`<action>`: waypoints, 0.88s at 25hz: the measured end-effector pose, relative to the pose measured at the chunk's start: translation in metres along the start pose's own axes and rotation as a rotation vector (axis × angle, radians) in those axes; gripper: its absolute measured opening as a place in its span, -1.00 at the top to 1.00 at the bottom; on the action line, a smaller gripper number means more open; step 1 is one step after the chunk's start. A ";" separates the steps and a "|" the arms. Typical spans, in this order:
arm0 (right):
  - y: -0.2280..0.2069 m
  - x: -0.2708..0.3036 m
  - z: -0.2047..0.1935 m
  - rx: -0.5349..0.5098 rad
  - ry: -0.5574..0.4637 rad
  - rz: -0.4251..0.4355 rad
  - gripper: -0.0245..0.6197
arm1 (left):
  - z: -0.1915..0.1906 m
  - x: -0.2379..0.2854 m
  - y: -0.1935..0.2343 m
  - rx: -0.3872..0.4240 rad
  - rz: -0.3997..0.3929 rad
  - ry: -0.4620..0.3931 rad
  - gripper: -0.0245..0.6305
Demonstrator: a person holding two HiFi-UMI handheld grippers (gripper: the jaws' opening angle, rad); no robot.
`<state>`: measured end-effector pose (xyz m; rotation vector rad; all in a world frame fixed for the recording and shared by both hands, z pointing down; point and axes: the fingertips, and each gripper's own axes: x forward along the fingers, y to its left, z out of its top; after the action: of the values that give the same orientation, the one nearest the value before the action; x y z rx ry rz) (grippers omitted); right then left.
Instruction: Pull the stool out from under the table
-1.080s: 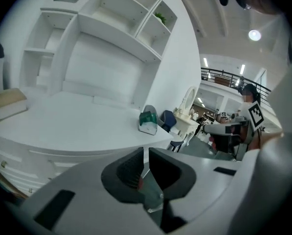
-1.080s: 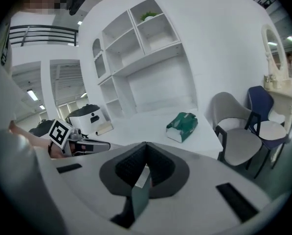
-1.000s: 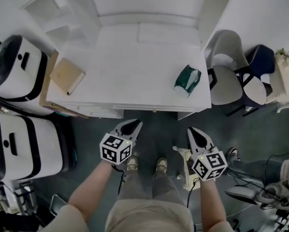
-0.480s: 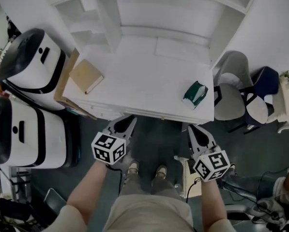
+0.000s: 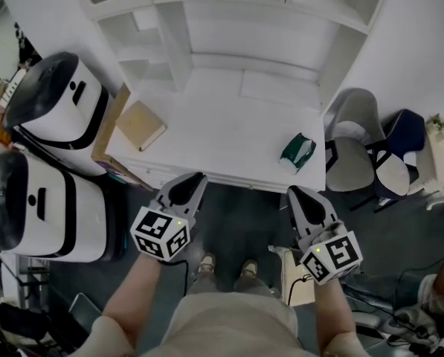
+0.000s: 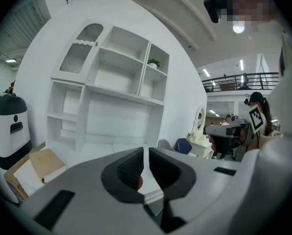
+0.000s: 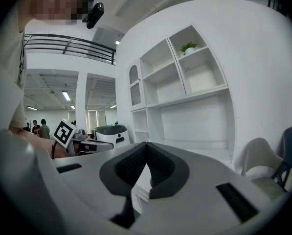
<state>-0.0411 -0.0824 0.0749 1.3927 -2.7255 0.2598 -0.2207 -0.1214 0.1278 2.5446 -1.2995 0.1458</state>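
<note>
Looking for the stool, and there's no sign of it from the head view: it must be tucked beneath the white table [image 5: 229, 143], hidden by the top, so nothing of it has come out and the pull is not yet begun. The whole job is ahead: reach under, get hold, draw it back.

Both tools hover just short of the table's front edge, over the dark floor. The left gripper [image 5: 195, 179] has its jaws pressed almost together, just a sliver between the pads and nothing in there. The right gripper [image 5: 295, 193] is fully closed, also empty. In my judgement both need to open before they can grasp anything.

The person's feet [image 5: 225, 265] stand right in the path where the stool would travel, so they'll likely have to step back. A pale object [image 5: 290, 270] sits by the right foot, half covered by the right gripper; I can't tell what it is.

On the table top lie a tan notebook [image 5: 141, 125] to the left and a green packet [image 5: 297, 152] near the right front corner, with a white shelf unit [image 5: 229, 28] rising behind. Neither should matter to the pull.

Flanking the opening: two white machines [image 5: 47, 155] with black trim crowd the left, and a grey chair [image 5: 352, 158] and dark blue chair [image 5: 400, 143] stand to the right. The sides are tight; straight back looks the cleanest way out.
</note>
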 end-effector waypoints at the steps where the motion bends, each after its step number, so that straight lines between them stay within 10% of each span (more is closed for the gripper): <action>1: 0.003 -0.002 0.008 -0.003 -0.014 0.000 0.85 | 0.007 -0.004 -0.003 0.004 -0.005 -0.012 0.77; 22: 0.063 -0.067 0.104 -0.126 -0.207 -0.004 0.85 | 0.110 -0.071 -0.051 0.161 -0.016 -0.232 0.77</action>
<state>-0.0509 -0.0113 -0.0440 1.4652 -2.8422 -0.0592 -0.2260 -0.0703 -0.0032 2.7752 -1.4001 -0.0534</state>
